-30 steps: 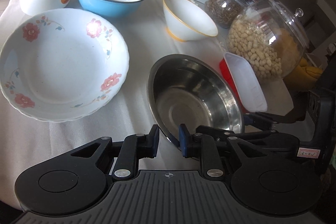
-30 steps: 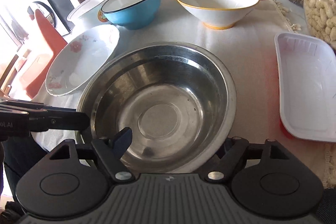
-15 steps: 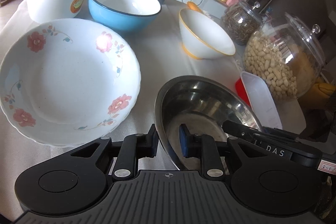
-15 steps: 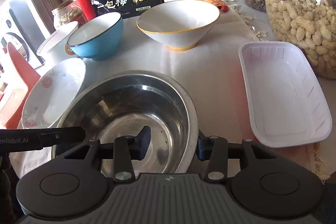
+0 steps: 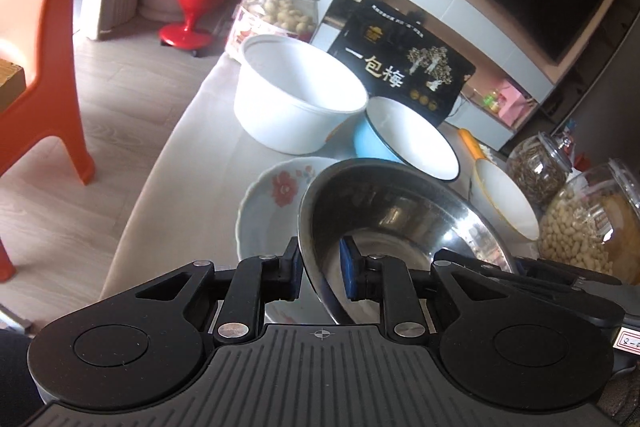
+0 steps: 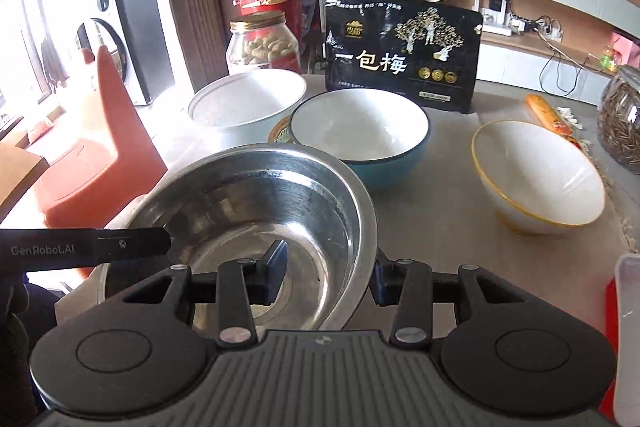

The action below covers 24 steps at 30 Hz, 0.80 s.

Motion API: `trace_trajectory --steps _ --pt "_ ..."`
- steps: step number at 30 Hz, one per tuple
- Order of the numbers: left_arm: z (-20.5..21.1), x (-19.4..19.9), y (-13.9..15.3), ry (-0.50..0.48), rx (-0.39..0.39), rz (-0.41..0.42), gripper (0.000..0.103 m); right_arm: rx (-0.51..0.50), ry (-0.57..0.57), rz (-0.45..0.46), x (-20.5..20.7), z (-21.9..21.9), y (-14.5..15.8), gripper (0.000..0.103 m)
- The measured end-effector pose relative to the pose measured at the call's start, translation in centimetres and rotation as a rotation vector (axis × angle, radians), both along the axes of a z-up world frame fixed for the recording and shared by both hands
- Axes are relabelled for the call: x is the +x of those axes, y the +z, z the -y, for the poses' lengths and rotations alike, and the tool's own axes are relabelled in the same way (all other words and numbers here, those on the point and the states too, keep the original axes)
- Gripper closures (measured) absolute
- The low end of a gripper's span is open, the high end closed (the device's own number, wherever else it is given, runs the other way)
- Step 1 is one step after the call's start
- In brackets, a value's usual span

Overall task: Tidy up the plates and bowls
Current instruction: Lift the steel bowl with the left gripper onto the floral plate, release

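Both grippers hold the steel bowl (image 5: 400,219) by its rim, lifted off the table. My left gripper (image 5: 320,271) is shut on the rim's left edge, one finger inside and one outside. My right gripper (image 6: 328,273) is shut on the bowl's (image 6: 256,203) right rim. The bowl hangs over the floral plate (image 5: 272,203), which it partly hides. Behind stand a white tub (image 5: 298,99), a blue bowl (image 6: 360,135) and a white bowl with a yellow rim (image 6: 540,175).
A black snack bag (image 6: 404,51) stands at the back. Glass jars of nuts (image 5: 592,223) and seeds (image 6: 620,119) stand at the right, a peanut jar (image 6: 262,43) at back left. A white tray (image 6: 628,327) lies at the right edge. An orange chair (image 5: 36,39) stands left of the table.
Both grippers have lifted the steel bowl off the table and carried it left, over the floral plate. Both views now look higher, toward the room.
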<state>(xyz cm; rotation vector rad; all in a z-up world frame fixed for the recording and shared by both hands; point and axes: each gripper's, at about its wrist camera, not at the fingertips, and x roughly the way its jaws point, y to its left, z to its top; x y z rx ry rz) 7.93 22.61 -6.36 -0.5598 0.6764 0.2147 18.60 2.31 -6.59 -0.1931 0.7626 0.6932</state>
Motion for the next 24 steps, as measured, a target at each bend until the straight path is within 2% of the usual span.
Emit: trace_trajectory --steps 4,9,10,12,13,15,18,21,22,24 --pt "-1.1 0.2 -1.0 0.012 0.01 -0.01 0.081 -0.057 0.01 -0.015 0.4 -3.1 -2.1 0.062" --pt "-1.8 0.5 -1.6 0.009 0.018 -0.01 0.083 -0.093 0.015 -0.002 0.4 -3.7 -2.8 0.061" --pt "-1.9 0.4 -1.5 0.015 0.022 -0.002 0.083 -0.087 0.016 0.001 0.4 -3.5 -2.6 0.059" --pt "-2.0 0.2 -1.3 0.031 0.044 0.007 0.083 -0.047 0.005 0.0 0.7 -2.6 -1.9 0.046" --pt "-2.1 0.1 -1.3 0.039 0.058 -0.001 0.078 -0.014 -0.02 0.001 1.0 -1.8 -1.6 0.039" --pt "-2.3 0.2 -1.5 0.044 0.06 -0.019 0.07 0.021 -0.091 0.003 1.8 -0.6 -1.5 0.036" --pt "-3.0 0.6 -2.3 0.04 0.0 -0.038 0.063 0.013 -0.128 -0.084 3.7 0.2 -2.5 0.036" --pt "-3.8 1.0 -3.4 0.046 -0.084 -0.055 0.057 0.065 -0.138 -0.244 5.2 0.5 -4.0 0.036" --pt "-4.0 1.1 -3.7 0.047 -0.104 -0.058 0.055 0.089 -0.131 -0.299 5.6 0.4 -4.6 0.037" --pt "-4.3 1.4 -4.2 0.037 -0.143 -0.056 0.059 0.111 -0.123 -0.343 5.9 0.0 -5.2 0.042"
